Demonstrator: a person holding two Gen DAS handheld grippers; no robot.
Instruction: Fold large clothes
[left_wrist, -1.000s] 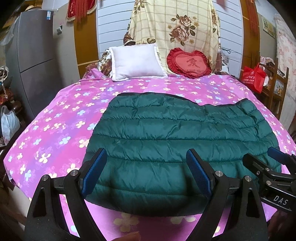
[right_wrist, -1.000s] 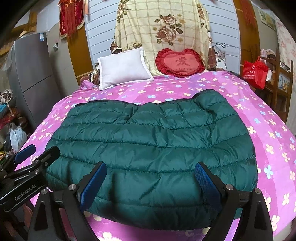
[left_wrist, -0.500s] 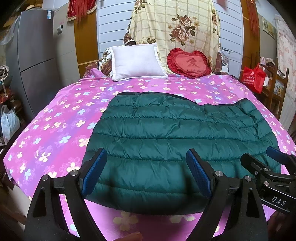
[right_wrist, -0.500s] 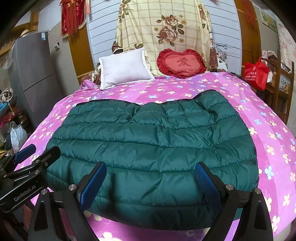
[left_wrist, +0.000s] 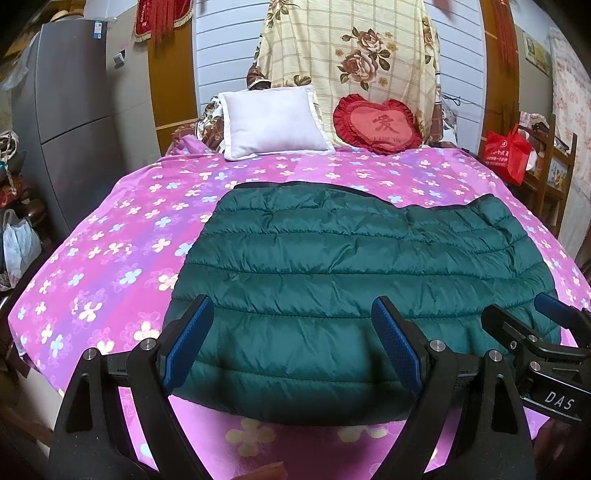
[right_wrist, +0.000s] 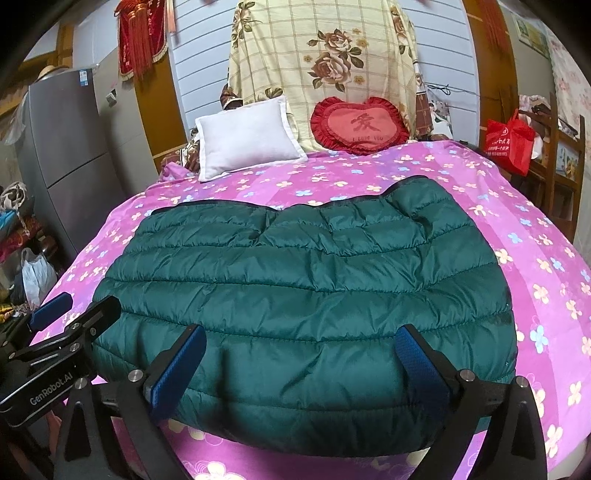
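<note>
A dark green quilted jacket (left_wrist: 351, 277) lies folded flat on the pink flowered bedsheet (left_wrist: 110, 258), its near hem by the bed's front edge. My left gripper (left_wrist: 291, 314) hovers open above the hem's left half, its blue pads (left_wrist: 184, 343) wide apart and gripping nothing. My right gripper (right_wrist: 299, 336) hangs over the right half of the jacket (right_wrist: 303, 277). Its jaws are opening, and its pads (right_wrist: 177, 373) do not press the cloth. Each gripper shows at the edge of the other's view: right gripper (left_wrist: 521, 310), left gripper (right_wrist: 79, 306).
A white pillow (left_wrist: 273, 122), a red heart cushion (left_wrist: 380, 125) and a floral blanket (left_wrist: 354, 62) stand at the bed's head. A grey fridge (left_wrist: 74, 122) stands on the left. On the right are a red bag (left_wrist: 508, 155) and wooden furniture (left_wrist: 554, 173).
The right gripper's jaws have spread slightly wider. The jacket and both hands have stayed where they were.
</note>
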